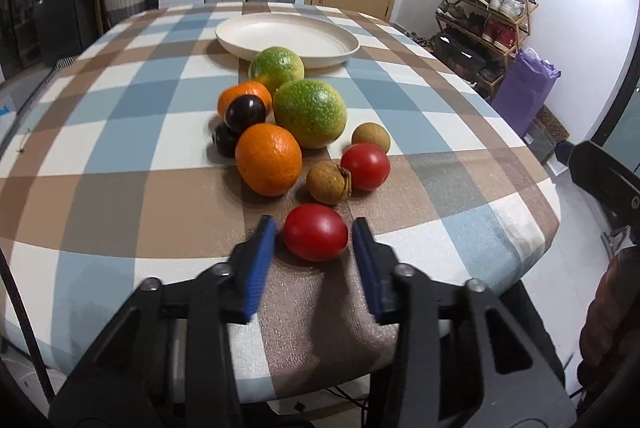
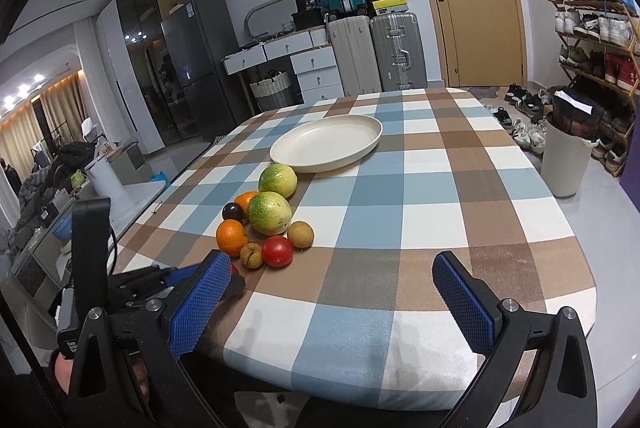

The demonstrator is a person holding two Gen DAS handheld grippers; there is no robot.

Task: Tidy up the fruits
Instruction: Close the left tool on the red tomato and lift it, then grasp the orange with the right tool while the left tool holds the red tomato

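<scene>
right now the left gripper [image 1: 314,234] sits low over the near edge of the counter [image 1: 120,132], its blue pads parted and flanking the nearest red tomato [image 1: 315,232]. there is a thin gap on each side, so the pads look not yet pressed on; the straddle reads as lining up for a pinch across the fruit's short width. that tomato lies apart from the pile, nearest the edge, which likely makes it the easy first pick.

just beyond it sit a brown longan [image 1: 327,182] with a second red tomato [image 1: 365,166] touching it on the right, and a second longan [image 1: 371,137] a little farther. to the left is an orange [image 1: 268,159], with two dark plums [image 1: 245,114] and another orange [image 1: 244,96] behind. two green citrus [image 1: 310,113] stand farther back, the far one against the rim of the empty cream plate [image 1: 288,36], probably where the fruit is meant to go.

the right gripper [image 2: 332,288] hovers spread wide over bare cloth at the near right, holding nothing, well clear of the cluster, seemingly waiting out of the way.
</scene>
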